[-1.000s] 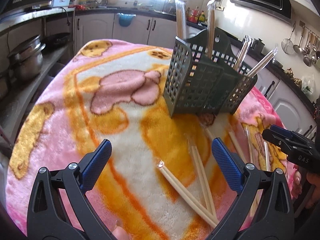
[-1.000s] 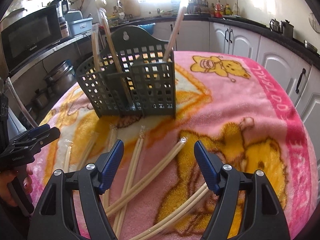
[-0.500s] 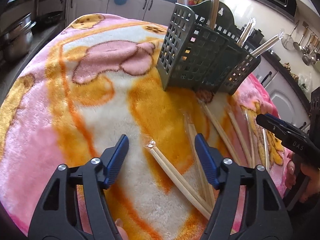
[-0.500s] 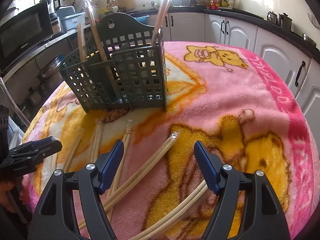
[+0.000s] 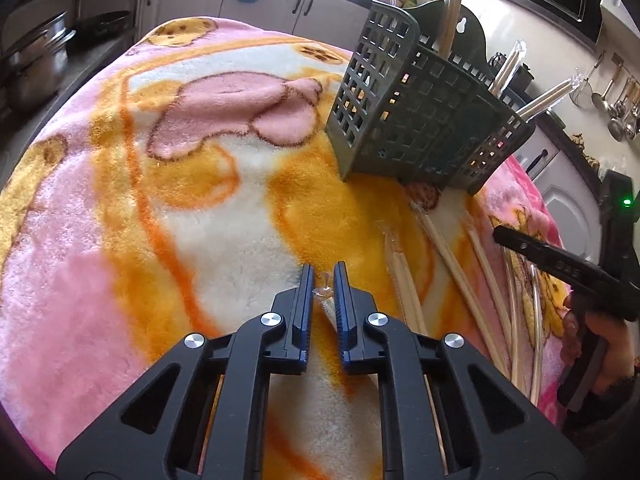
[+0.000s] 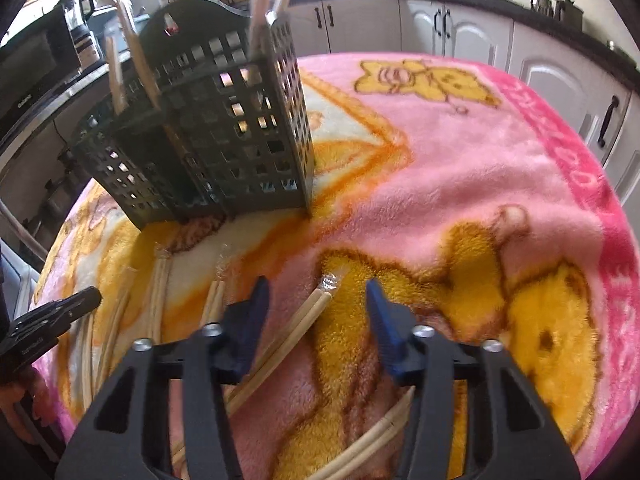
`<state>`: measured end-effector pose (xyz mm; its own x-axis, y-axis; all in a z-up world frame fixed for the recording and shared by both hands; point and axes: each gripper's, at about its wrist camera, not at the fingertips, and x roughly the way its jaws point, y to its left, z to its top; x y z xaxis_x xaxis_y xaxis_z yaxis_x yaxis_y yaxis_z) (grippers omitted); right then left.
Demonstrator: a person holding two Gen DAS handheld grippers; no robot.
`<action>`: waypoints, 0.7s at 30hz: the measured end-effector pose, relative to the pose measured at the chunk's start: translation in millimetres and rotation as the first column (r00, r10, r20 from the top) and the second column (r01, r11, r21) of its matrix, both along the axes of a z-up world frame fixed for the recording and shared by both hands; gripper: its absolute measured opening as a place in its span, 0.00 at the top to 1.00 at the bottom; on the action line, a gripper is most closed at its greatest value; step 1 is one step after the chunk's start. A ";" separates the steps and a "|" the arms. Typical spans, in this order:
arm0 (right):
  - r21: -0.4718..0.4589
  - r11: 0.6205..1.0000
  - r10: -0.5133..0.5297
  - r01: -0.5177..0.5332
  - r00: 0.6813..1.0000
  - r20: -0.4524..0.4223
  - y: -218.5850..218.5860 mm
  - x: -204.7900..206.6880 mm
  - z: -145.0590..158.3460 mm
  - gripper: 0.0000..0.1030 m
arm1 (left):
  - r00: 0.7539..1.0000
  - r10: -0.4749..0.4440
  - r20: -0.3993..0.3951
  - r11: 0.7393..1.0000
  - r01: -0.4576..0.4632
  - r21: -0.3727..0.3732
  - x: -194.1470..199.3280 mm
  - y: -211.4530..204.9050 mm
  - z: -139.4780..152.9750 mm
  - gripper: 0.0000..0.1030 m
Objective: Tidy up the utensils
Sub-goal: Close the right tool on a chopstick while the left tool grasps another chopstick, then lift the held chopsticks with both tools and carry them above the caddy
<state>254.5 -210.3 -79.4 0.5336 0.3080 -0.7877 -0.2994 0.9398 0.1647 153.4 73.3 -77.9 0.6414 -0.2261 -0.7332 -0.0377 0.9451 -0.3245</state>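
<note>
Claw [image 5: 323,280] on left just closed onto wrapped chopsticks [image 5: 325,300].

A pink-and-orange fleece blanket [image 5: 168,208] carries a green slotted caddy [image 5: 420,120] and wrapped chopstick pairs [image 6: 296,332].

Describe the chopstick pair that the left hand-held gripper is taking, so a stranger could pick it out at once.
Start at the dark green basket standing on the pink and orange blanket. Wrapped chopstick pairs lie on the blanket in front of it. The one meant is the wrapped pair farthest left in the left wrist view, apart from the rest, its clear wrapper tip pinched between the just-closed jaws of the left hand-held gripper.
</note>
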 end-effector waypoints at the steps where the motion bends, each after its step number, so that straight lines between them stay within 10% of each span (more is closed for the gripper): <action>1: 0.003 1.000 -0.007 0.007 1.000 0.001 -1.4 1.6 -1.1 0.70 | 1.000 0.000 0.001 1.000 0.000 -0.003 -0.2 0.5 0.1 0.94; 6: 0.041 0.999 0.007 -0.008 1.000 0.015 -6.4 2.9 1.3 0.92 | 1.000 0.000 0.017 1.000 0.000 -0.005 -2.3 0.1 4.8 0.96; 21: 0.179 0.980 0.050 -0.089 0.976 0.212 -13.1 -41.8 82.1 0.94 | 0.982 -0.076 0.170 0.997 0.079 -0.012 -0.8 -24.1 68.4 0.97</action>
<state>212.6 -223.4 2.7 0.6495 0.4814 -0.5886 -0.4087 0.8738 0.2635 152.6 49.2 -9.5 0.7359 -0.2928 -0.6105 0.0928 0.9368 -0.3374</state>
